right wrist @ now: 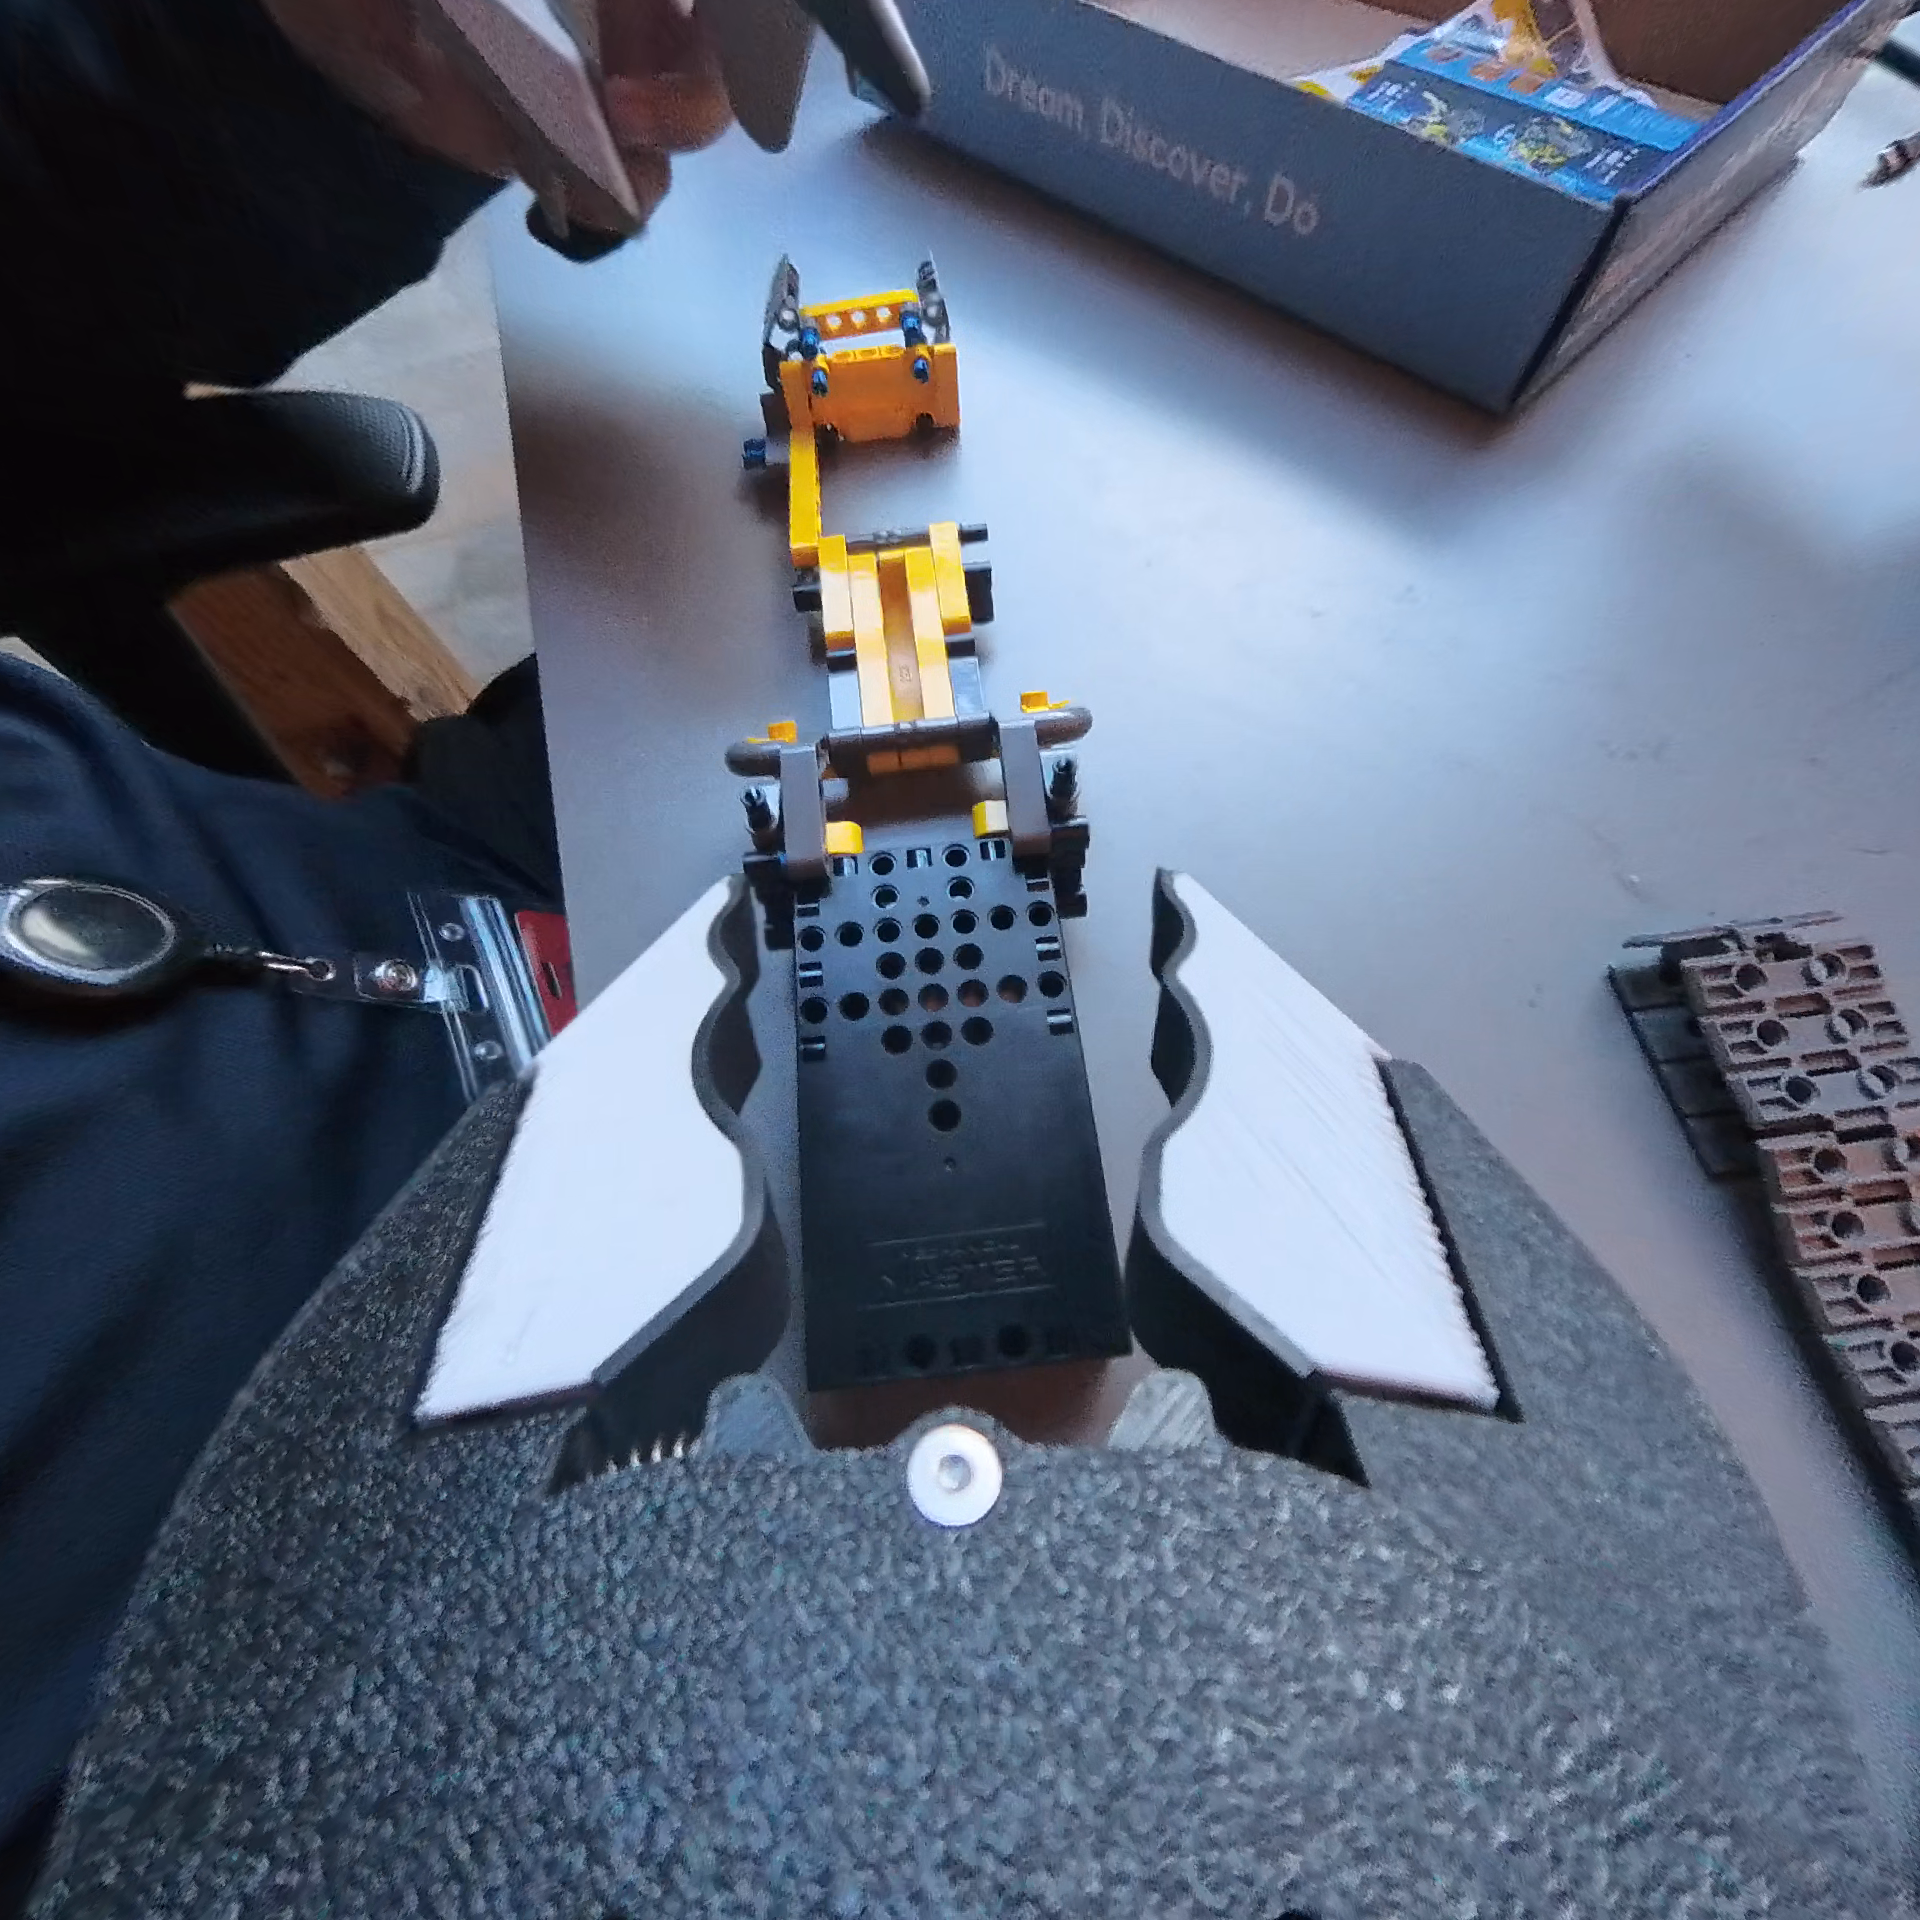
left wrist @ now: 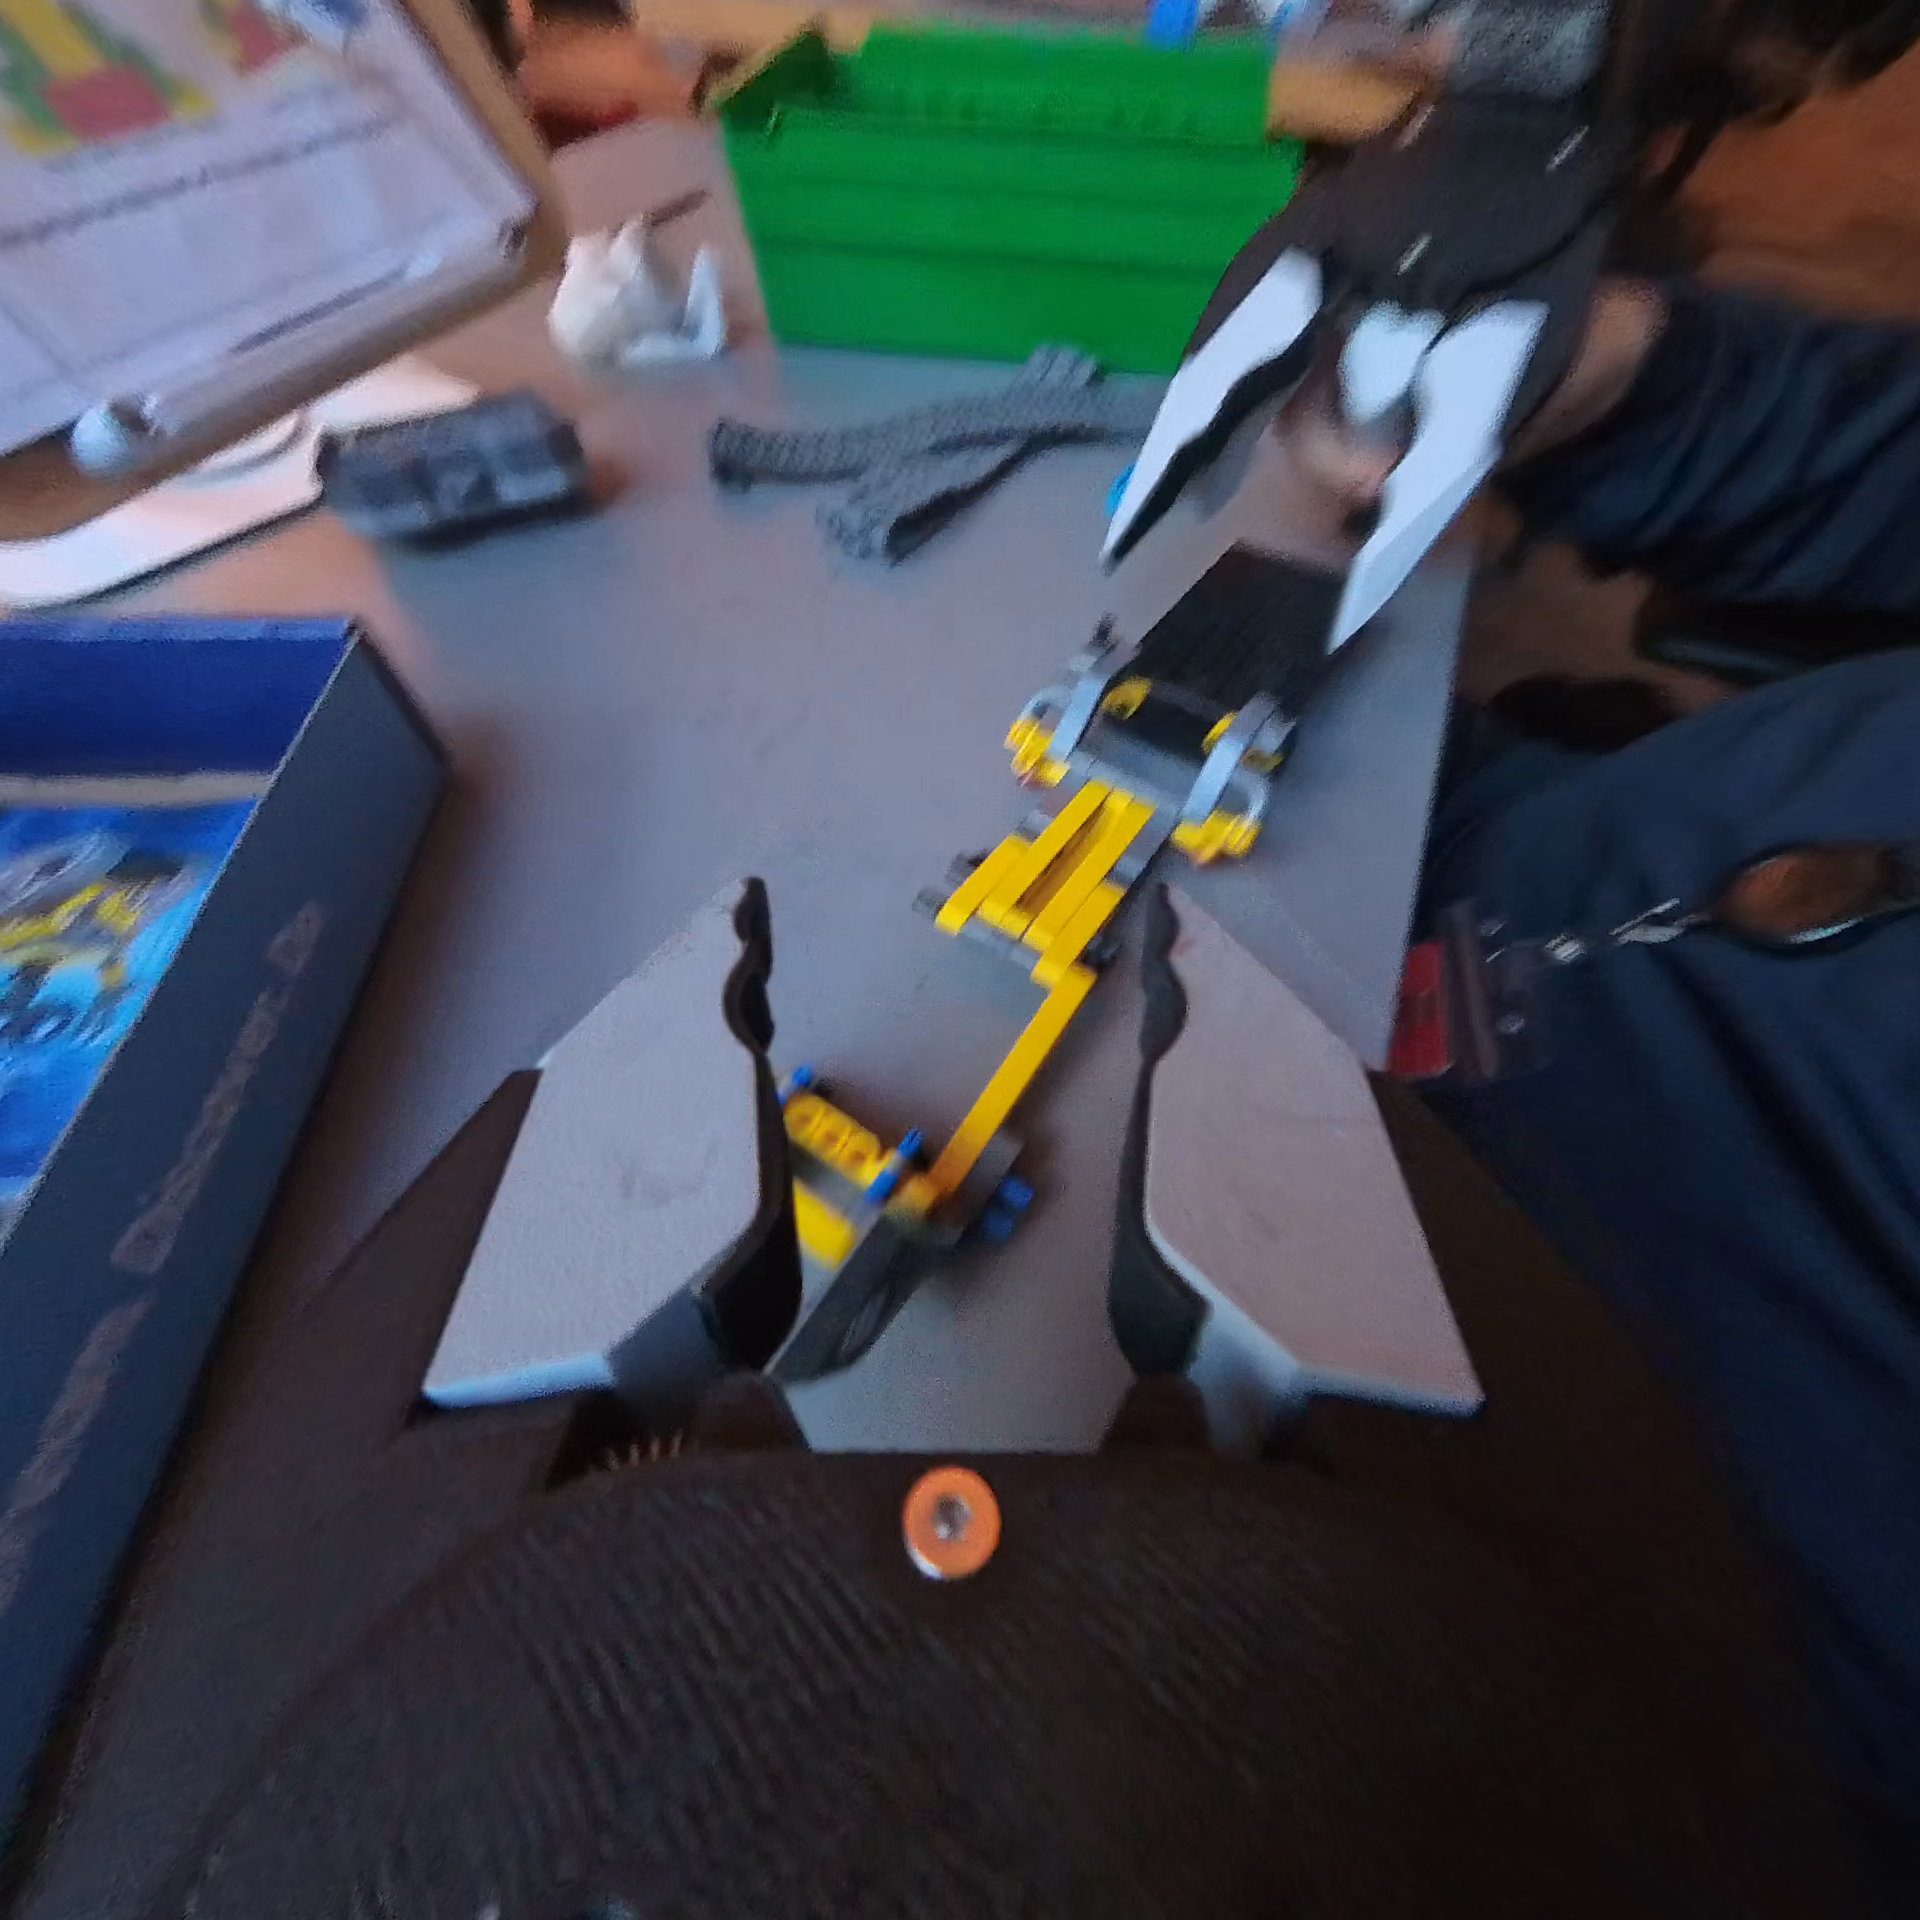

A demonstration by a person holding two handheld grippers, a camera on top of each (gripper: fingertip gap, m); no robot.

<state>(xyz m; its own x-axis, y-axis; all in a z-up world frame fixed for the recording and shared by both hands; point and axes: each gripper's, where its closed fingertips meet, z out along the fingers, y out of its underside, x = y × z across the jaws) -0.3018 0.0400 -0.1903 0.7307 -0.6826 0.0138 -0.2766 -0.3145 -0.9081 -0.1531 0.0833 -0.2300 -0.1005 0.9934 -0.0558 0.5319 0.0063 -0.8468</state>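
My right fingers (right wrist: 951, 1039) spread wide around the black base of a yellow brick model (right wrist: 894, 623) lying on the grey desk (right wrist: 1351, 727); my left fingers (left wrist: 951, 997), also wide, straddle its yellow far end. Only the left view shows a green crate (left wrist: 997, 197)

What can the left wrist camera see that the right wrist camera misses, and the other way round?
Only the left wrist view shows the green crate at the far end of the table, the crumpled white wrapper beside it, and the tilted instruction sheet.

Only the right wrist view shows the holes in the black plate lying between the open right gripper, and the chair armrest.

Both show the yellow and grey brick model, the blue box, the track strips, the grey table, and the open left gripper.
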